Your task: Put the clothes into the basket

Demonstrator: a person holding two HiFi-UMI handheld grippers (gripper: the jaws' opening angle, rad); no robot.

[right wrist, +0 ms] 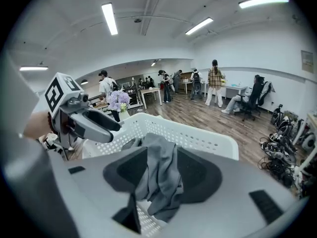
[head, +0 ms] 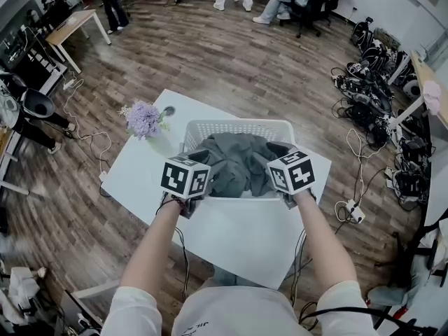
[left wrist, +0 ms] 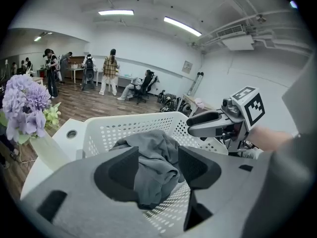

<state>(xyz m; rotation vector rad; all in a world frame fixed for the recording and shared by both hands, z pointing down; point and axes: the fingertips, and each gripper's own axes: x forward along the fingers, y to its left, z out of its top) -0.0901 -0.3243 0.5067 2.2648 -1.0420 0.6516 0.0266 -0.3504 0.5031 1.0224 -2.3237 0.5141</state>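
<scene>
A grey garment (head: pixel 238 163) lies bunched in the white perforated basket (head: pixel 238 126) on the white table (head: pixel 231 240). My left gripper (head: pixel 198 187) is at the basket's near left rim and my right gripper (head: pixel 281 182) at its near right rim. In the left gripper view a fold of the garment (left wrist: pixel 151 155) sags between the left gripper's (left wrist: pixel 157 168) parted jaws into the basket (left wrist: pixel 124 128). In the right gripper view another fold (right wrist: pixel 161 175) hangs loose between the right gripper's (right wrist: pixel 162 168) parted jaws. Neither pair of pads presses the cloth.
A vase of purple flowers (head: pixel 143 120) stands on the table just left of the basket. People, desks and office chairs (head: pixel 308 2) are far off on the wooden floor. Cables and gear (head: pixel 371 96) lie along the right wall.
</scene>
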